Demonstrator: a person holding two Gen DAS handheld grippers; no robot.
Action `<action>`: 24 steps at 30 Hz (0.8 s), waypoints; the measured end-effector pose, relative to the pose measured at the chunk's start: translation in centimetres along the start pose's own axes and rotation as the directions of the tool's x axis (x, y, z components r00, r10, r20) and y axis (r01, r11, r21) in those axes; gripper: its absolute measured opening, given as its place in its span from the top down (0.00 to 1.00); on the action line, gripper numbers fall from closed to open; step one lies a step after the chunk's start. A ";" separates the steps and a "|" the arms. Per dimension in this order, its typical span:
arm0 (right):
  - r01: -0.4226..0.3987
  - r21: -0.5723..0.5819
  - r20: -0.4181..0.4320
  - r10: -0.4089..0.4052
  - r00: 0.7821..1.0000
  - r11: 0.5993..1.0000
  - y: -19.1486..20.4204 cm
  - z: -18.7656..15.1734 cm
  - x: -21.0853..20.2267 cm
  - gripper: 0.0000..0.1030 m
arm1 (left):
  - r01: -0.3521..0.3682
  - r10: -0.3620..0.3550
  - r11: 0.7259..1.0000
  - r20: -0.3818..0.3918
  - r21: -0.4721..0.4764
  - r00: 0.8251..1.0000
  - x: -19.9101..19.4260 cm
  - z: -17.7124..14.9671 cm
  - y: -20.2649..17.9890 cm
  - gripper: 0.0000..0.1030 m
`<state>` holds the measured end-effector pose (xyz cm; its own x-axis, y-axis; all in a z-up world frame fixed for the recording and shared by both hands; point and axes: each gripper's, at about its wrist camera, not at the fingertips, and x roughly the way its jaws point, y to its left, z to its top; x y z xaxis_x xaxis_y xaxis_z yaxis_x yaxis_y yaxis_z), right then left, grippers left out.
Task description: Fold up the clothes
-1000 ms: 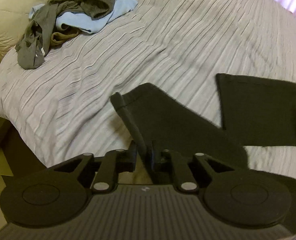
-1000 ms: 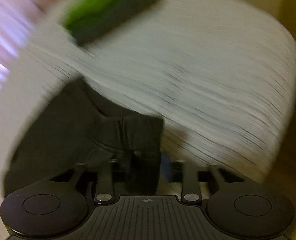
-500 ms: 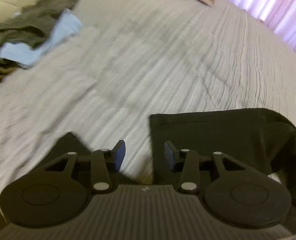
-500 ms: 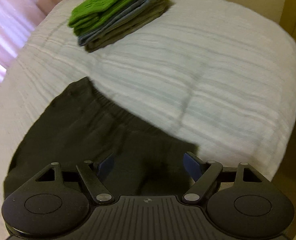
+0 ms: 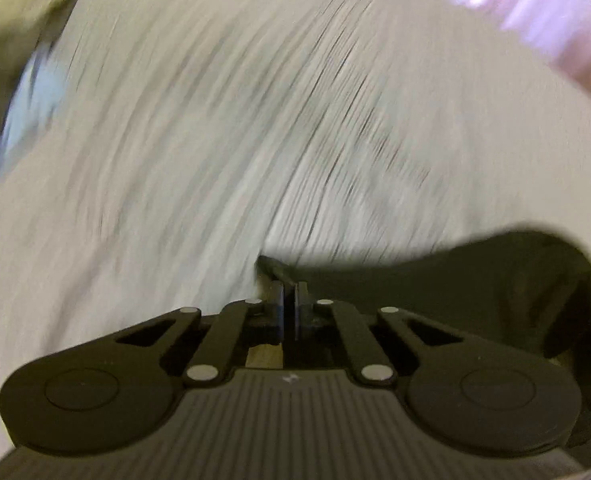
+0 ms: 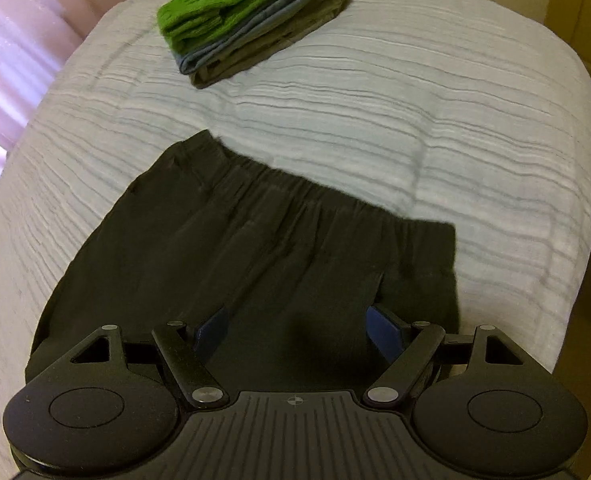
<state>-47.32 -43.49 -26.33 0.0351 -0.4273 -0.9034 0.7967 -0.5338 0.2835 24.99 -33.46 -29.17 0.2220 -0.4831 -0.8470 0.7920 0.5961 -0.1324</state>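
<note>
The black trousers (image 6: 255,248) lie flat on the white ribbed bedspread (image 6: 435,120), gathered elastic waistband toward the folded stack (image 6: 251,16) — green knit on top, blue and olive pieces beneath — which sits well beyond the waistband near the far edge of the bedspread. The cloth looks thin, light and limp, so it should drape and crease wherever lifted; corners, hems and the firmer waistband seem the best places to pinch. The right gripper (image 6: 295,332) hangs over the trousers with its jaws wide apart and nothing between them. In the blurred left wrist view the left gripper (image 5: 289,304) is pressed together on a dark corner of the trousers (image 5: 455,280) at their edge. No containers are visible — only the stack
</note>
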 end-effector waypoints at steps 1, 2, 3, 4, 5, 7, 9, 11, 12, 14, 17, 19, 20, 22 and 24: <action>-0.004 0.005 0.005 0.004 1.000 1.000 0.3 -0.3 -0.2 0.23 | -0.007 0.005 0.999 0.064 0.040 0.998 -0.6 2.0 -0.2 0.98; -0.008 0.009 0.009 0.008 1.000 1.000 0.6 -0.5 -0.5 0.23 | -0.017 0.007 0.997 0.127 0.079 0.992 -1.3 4.0 -0.5 0.98; -0.013 0.012 0.015 0.013 1.000 1.000 0.9 -0.7 -0.7 0.23 | -0.026 0.007 0.994 0.178 0.106 0.984 -1.4 6.0 -0.6 0.98; -0.017 0.015 0.020 0.017 1.000 1.000 1.3 -0.8 -0.9 0.23 | -0.033 0.007 0.992 0.214 0.119 0.977 -1.1 8.1 -0.7 0.98; -0.021 0.014 0.026 0.020 0.999 1.000 1.7 -1.0 -1.1 0.23 | -0.040 0.006 0.990 0.249 0.133 0.968 -0.7 10.1 -0.8 0.98; -0.028 0.009 0.036 0.027 0.999 1.000 2.3 -1.3 -1.5 0.23 | -0.088 0.046 0.983 0.250 0.161 0.967 1.8 13.1 -1.3 0.96; -0.033 -0.007 0.037 0.033 0.999 0.999 2.8 -1.6 -1.7 0.23 | -0.148 0.103 0.972 0.232 0.184 0.967 4.4 15.1 -1.7 0.97; -0.034 -0.031 0.035 0.036 0.999 0.999 3.2 -1.9 -1.8 0.23 | -0.214 0.169 0.959 0.232 0.187 0.958 5.4 15.2 -1.7 0.92; -0.032 -0.040 0.035 0.033 0.999 0.999 3.2 -2.0 -1.8 0.23 | -0.223 0.183 0.959 0.223 0.172 0.958 5.5 14.9 -1.4 0.91; -0.024 -0.056 0.036 0.026 0.999 0.998 3.0 -2.1 -1.9 0.23 | -0.180 0.159 0.977 0.170 0.114 0.972 4.7 12.8 0.3 0.85; -0.018 -0.035 0.022 0.018 1.000 0.999 1.9 -2.1 -1.8 0.23 | -0.169 0.166 0.985 0.064 0.044 0.984 2.7 7.6 3.9 0.84; -0.024 -0.011 0.010 0.024 1.000 1.000 1.1 -2.1 -1.5 0.23 | -0.182 0.182 0.983 -0.009 -0.014 0.983 1.0 3.7 6.7 0.83; -0.029 -0.001 0.002 0.029 1.000 1.000 0.6 -2.1 -1.4 0.23 | -0.193 0.191 0.980 -0.039 -0.050 0.981 0.1 1.9 8.3 0.83; -0.040 0.000 -0.013 0.040 0.999 0.999 -0.1 -2.0 -1.0 0.23 | -0.225 0.212 0.965 -0.102 -0.135 0.972 -2.3 -2.5 11.2 0.83; -0.049 -0.012 -0.031 0.049 0.998 0.999 -0.9 -2.1 -0.5 0.23 | -0.244 0.215 0.944 -0.148 -0.222 0.965 -4.8 -6.4 13.5 0.83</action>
<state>-46.75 -41.22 -26.78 0.0922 -0.4302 -0.8980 0.8013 -0.5034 0.3234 30.97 -18.96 -30.19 0.3008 -0.2433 -0.9221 0.5673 0.8229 -0.0321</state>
